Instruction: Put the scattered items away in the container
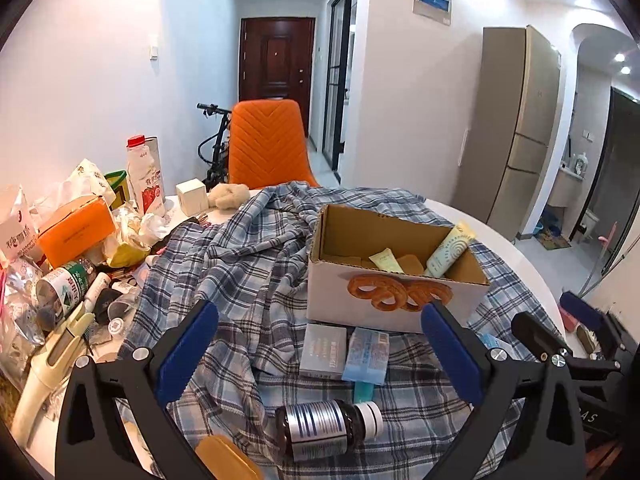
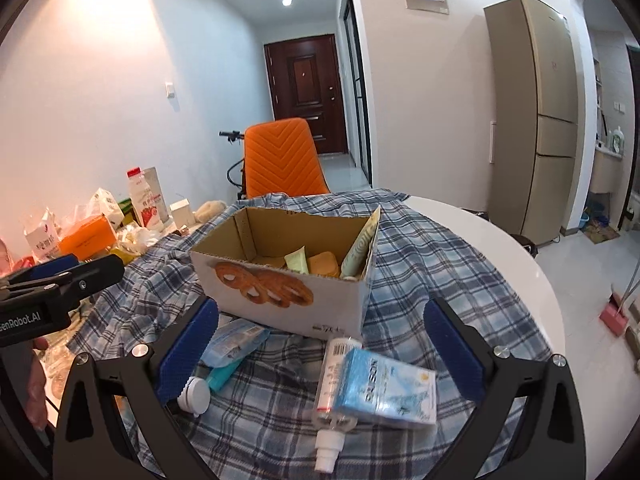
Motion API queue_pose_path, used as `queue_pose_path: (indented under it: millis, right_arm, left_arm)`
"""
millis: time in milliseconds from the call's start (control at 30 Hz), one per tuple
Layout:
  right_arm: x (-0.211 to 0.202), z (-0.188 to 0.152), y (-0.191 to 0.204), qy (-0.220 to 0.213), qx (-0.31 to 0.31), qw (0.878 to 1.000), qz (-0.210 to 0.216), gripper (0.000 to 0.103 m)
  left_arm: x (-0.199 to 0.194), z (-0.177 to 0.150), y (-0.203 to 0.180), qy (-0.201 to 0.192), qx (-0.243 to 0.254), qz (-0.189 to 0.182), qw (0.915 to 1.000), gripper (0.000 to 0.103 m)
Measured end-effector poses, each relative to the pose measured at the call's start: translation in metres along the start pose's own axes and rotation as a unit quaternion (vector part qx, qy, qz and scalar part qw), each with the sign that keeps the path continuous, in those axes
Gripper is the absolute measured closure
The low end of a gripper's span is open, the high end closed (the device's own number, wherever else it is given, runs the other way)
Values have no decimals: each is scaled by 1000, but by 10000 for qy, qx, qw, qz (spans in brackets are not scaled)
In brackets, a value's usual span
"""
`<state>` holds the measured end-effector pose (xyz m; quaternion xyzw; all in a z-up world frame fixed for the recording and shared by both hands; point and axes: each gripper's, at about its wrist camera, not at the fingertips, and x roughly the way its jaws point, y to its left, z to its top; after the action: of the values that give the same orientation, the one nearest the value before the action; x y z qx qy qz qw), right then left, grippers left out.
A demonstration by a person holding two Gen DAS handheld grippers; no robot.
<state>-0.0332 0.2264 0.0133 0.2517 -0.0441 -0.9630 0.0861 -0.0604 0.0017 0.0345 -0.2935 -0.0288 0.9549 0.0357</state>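
An open cardboard box [image 1: 384, 300] with a pretzel picture stands on a plaid cloth [image 1: 248, 264]; it also shows in the right wrist view [image 2: 288, 296]. Inside lie tubes [image 1: 450, 250] and a small orange item [image 2: 322, 264]. My left gripper [image 1: 320, 352] is open above a dark pill bottle [image 1: 328, 428], a grey box [image 1: 323, 350] and a blue packet [image 1: 367, 354]. My right gripper [image 2: 320, 352] is open over a blue carton [image 2: 386, 390] and a clear spray bottle [image 2: 334, 392]. A blue packet [image 2: 234, 340] and a white cap [image 2: 194, 394] lie by its left finger.
A cluttered pile lies at the table's left: orange box [image 1: 76, 228], milk bottle [image 1: 146, 180], green-label bottle [image 1: 66, 284], wrappers. An orange chair [image 1: 268, 144] stands behind the white round table [image 2: 520, 256]. A fridge [image 2: 540, 120] stands at the right.
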Motion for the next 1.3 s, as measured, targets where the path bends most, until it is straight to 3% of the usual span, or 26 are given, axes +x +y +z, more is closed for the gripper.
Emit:
queue_pose_path:
  millis: [267,533,767,1100,1300]
  right_arm:
    - [-12,-25,-5,-199,190,9996,21,1]
    - [-29,-50,8,-644,-290,9973,-176,1]
    - [-36,-74,14,-747,-446,9959,-246,1]
    - [-38,-104,15,-700,-489,9958,-341,1]
    - [-38,-115,12,-589,-372,9969,-370,1]
  left_arm:
    - [-8,-29,-9,-112,229,-30,9997,0]
    - [-13,-63,-22,-267,504,-98,9983,0]
    - [-9,-86,-10,-152,103,-178,9997,0]
    - [-2,-114,-3,88,6,-149,9998,0]
    - [4,-129,-1,293,-111,-362,9989,0]
